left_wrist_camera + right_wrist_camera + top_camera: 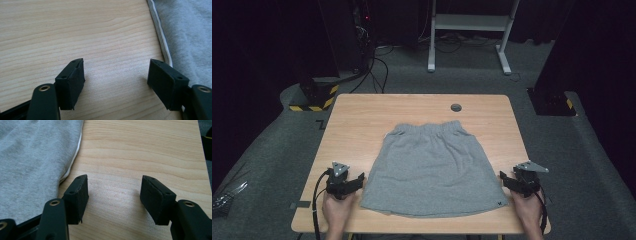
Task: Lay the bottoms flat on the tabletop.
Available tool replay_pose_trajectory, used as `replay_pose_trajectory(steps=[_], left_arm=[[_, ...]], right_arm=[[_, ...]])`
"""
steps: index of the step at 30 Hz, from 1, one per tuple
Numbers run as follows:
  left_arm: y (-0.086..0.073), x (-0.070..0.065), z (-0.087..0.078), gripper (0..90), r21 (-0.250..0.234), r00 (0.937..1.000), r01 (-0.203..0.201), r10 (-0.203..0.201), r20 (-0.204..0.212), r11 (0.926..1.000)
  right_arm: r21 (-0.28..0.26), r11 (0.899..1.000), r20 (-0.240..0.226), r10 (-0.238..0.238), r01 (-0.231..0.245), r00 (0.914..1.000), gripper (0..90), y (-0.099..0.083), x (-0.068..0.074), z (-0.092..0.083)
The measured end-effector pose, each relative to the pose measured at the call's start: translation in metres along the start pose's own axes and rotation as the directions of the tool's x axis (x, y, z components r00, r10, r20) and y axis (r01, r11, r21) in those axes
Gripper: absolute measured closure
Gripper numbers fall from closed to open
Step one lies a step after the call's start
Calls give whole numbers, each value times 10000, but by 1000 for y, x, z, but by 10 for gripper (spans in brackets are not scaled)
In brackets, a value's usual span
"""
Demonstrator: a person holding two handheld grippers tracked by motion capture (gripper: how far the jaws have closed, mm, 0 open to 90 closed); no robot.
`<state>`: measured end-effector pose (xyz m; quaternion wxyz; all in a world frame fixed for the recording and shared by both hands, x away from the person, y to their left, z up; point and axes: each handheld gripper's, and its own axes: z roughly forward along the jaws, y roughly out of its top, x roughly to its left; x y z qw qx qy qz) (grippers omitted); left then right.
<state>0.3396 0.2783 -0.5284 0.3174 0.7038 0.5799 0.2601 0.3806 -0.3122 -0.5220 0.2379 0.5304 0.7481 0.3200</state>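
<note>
A grey skirt (434, 167) lies flat on the wooden table (362, 115), its elastic waistband at the far end and its hem toward me. My left gripper (357, 183) rests low beside the skirt's left hem corner. In the left gripper view the left gripper (116, 75) stands open over bare wood, with the skirt's edge (185, 37) just right of it. My right gripper (505, 180) sits by the right hem corner. From its own camera the right gripper (113, 192) is open, nothing between the jaws, the skirt (32, 157) to its left.
A small round grommet (456, 107) sits in the table's far edge area. Beyond the table stand a white desk frame (469, 30) and dark cabinets with cables (372, 70) on grey carpet. A yellow-black striped base (314, 97) lies at far left.
</note>
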Motion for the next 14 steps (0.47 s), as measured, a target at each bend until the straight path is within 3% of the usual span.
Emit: replay_pose_trajectory(steps=[14], left_arm=[[0,0,0,288,-17,10000,8,-7,58,10000]], right_arm=[[-4,10000,13,0,0,10000,397,0,0,0]])
